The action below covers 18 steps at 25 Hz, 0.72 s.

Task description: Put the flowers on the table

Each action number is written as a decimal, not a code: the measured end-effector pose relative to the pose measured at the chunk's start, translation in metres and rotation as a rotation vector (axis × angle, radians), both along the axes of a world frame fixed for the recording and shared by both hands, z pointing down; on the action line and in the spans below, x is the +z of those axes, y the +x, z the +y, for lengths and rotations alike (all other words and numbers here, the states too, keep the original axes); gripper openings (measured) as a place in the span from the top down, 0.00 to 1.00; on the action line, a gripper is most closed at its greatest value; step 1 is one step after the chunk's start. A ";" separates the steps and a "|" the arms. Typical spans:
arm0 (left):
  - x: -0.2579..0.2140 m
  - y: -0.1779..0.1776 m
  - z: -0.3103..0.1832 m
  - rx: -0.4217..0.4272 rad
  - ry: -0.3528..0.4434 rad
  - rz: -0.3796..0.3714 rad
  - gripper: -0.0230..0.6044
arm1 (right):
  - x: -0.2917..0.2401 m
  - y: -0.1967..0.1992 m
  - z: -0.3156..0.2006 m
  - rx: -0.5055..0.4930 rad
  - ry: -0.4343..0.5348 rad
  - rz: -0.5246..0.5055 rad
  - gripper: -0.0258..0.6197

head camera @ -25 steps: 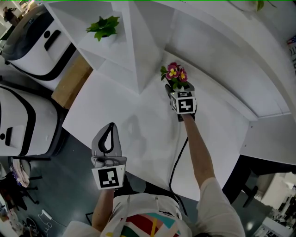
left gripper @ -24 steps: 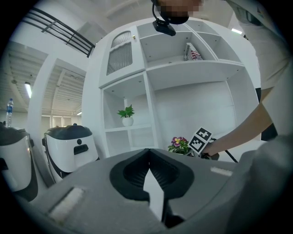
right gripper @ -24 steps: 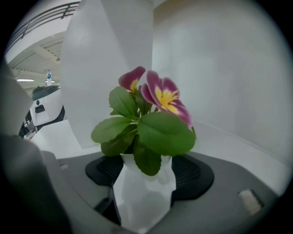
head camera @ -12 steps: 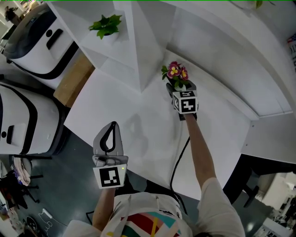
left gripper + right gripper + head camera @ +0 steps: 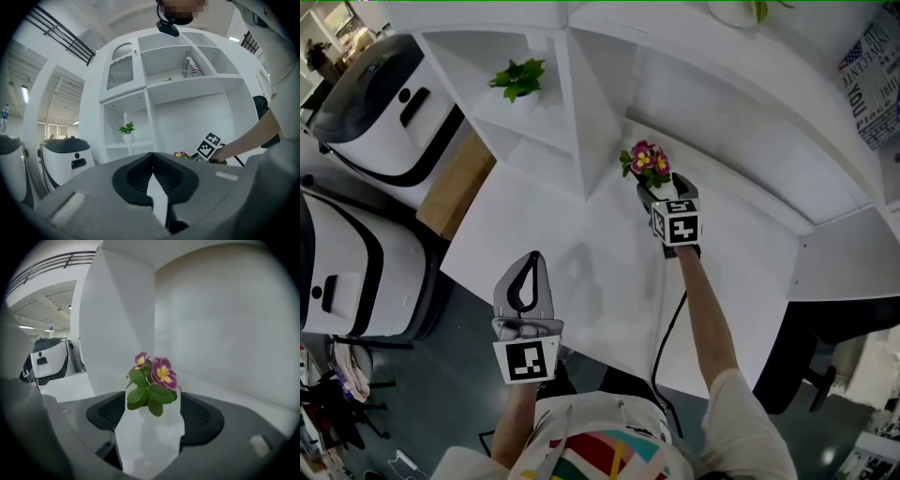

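Flowers (image 5: 152, 380) held upright in right gripper (image 5: 152, 416) jaws, blooms up

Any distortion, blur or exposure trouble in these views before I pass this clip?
Both gripper views: heavy fisheye, dark vignetted corners. Right gripper view: flowers sharp, white flower pot nearly washed out. Left gripper view: mosaic patch at top. Head view: shelves bowed.

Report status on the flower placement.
Left gripper shut, empty, at the table's near edge. Right gripper shut on the flower pot, upright, low over the table; touchdown unclear. Nothing in the way.
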<state>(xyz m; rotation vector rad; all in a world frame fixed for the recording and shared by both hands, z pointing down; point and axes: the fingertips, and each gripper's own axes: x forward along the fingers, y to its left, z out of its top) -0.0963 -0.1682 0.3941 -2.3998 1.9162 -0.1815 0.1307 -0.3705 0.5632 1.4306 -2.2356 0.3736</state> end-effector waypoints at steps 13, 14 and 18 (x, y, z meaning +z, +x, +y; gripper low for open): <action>-0.041 -0.007 0.011 0.137 0.117 0.043 0.96 | -0.146 0.003 0.110 0.097 0.289 0.051 0.59; -0.043 -0.008 0.012 0.148 0.125 0.048 0.96 | -0.160 0.000 0.123 0.109 0.319 0.039 0.66; -0.052 -0.009 0.019 0.197 0.151 0.065 0.96 | -0.207 -0.017 0.177 0.158 0.428 0.002 0.87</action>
